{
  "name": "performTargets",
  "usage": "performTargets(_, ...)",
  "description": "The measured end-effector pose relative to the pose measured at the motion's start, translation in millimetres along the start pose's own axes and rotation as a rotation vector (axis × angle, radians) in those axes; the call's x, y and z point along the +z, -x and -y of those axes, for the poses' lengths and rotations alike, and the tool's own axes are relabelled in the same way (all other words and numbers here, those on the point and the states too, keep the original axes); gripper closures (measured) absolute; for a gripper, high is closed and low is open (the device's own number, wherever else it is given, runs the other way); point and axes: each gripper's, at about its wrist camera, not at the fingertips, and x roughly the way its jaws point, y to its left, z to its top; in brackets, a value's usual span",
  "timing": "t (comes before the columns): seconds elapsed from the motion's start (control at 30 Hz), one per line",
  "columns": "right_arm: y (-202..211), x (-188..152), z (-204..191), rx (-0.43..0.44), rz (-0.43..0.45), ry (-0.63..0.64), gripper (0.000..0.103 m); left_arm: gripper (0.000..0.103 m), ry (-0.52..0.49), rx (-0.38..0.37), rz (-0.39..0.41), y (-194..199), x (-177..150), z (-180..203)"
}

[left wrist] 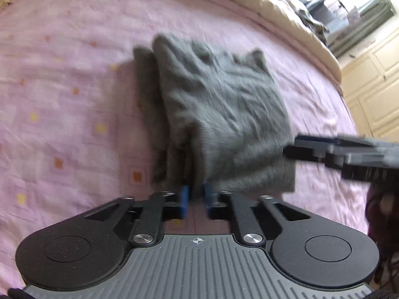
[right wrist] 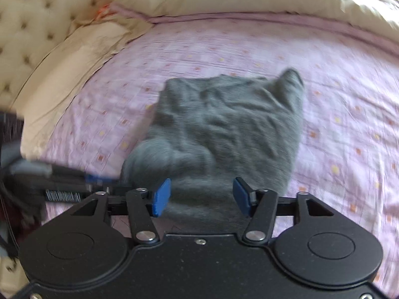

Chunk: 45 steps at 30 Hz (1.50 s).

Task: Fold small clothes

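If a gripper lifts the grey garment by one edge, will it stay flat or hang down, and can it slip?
The grey garment probably droops: it lies wrinkled and folded in soft layers on the pink bedsheet. It looks fuzzy, so the left gripper, nearly closed at its near edge, should hold it without slipping. It seems light. The right gripper is open.

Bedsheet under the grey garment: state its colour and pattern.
Pale pink bedsheet with small orange and yellow squares; right wrist view shows it best.
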Motion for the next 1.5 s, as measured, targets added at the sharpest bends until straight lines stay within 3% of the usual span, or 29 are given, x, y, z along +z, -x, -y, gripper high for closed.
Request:
performTargets(0.13, -5.9, -2.5, -22.6, 0.024, -0.002, 0.096, 0.039, 0.061, -0.015, 0.036, 0.09, 18.9, 24.5, -6.9)
performTargets(0.23, -13.5, -6.7, -41.6, 0.037, -0.008, 0.176, 0.039, 0.055, 0.022, 0.04, 0.106, 15.1, 50.4, -17.3)
performTargets(0.47, -25.6, -21.3, -86.5, -0.006, 0.011, 0.461, 0.035, 0.054, 0.062, 0.016, 0.075, -21.3, 101.7, -23.6)
performTargets(0.7, -57.5, -41.0, -122.5, -0.084, 0.0, 0.764, 0.034, 0.056, 0.049, -0.014, -0.005, -65.3, 121.0, -16.3)
performTargets(0.77, -66.7, -45.0, -125.4, -0.125, -0.017, 0.799, 0.044, 0.058, 0.05, -0.013, -0.006, -69.9, 122.9, -15.3)
performTargets(0.8, -67.6, -44.6, -124.1, -0.125, -0.023, 0.79, 0.056, 0.079, 0.04, -0.026, 0.004, -70.2, 122.8, -14.9)
performTargets(0.83, -65.9, -41.0, -120.9, -0.109, -0.026, 0.748, 0.094, 0.095, 0.022, 0.0, 0.013, -68.3, 123.9, -13.3)
performTargets(0.93, -50.1, -26.3, -109.8, -0.04, 0.007, 0.593, 0.092, 0.096, -0.047, 0.037, 0.063, -53.7, 125.4, -6.8)
performTargets(1.0, -46.2, -23.6, -111.6, -0.004, 0.024, 0.582, 0.091, 0.095, -0.061, 0.056, 0.09, -45.2, 124.2, -8.8)
performTargets(1.1, -64.2, -22.3, -112.8, 0.07, -0.051, 0.541, 0.08, 0.094, -0.058, 0.113, 0.053, -56.4, 121.3, -20.7)
performTargets(1.2, -72.8, -21.4, -106.4, 0.076, -0.08, 0.505, 0.062, 0.084, -0.042, 0.136, 0.01, -69.5, 117.8, -30.0)
performTargets(1.27, -60.9, -16.3, -95.2, 0.105, -0.049, 0.449, 0.039, 0.07, -0.023, 0.126, 0.033, -61.1, 118.1, -30.4)
performTargets(1.33, -40.4, -11.2, -80.8, 0.139, -0.002, 0.379, 0.032, 0.056, -0.048, 0.131, 0.052, -49.8, 118.5, -25.4)
performTargets(1.47, -6.4, -5.7, -44.6, 0.141, 0.066, 0.229, 0.024, 0.05, -0.138, 0.154, 0.137, -18.9, 113.6, -1.3)
performTargets(1.5, -2.9, -3.8, -30.7, 0.131, 0.074, 0.18, 0.023, 0.041, -0.142, 0.138, 0.153, -12.8, 111.2, 4.4)
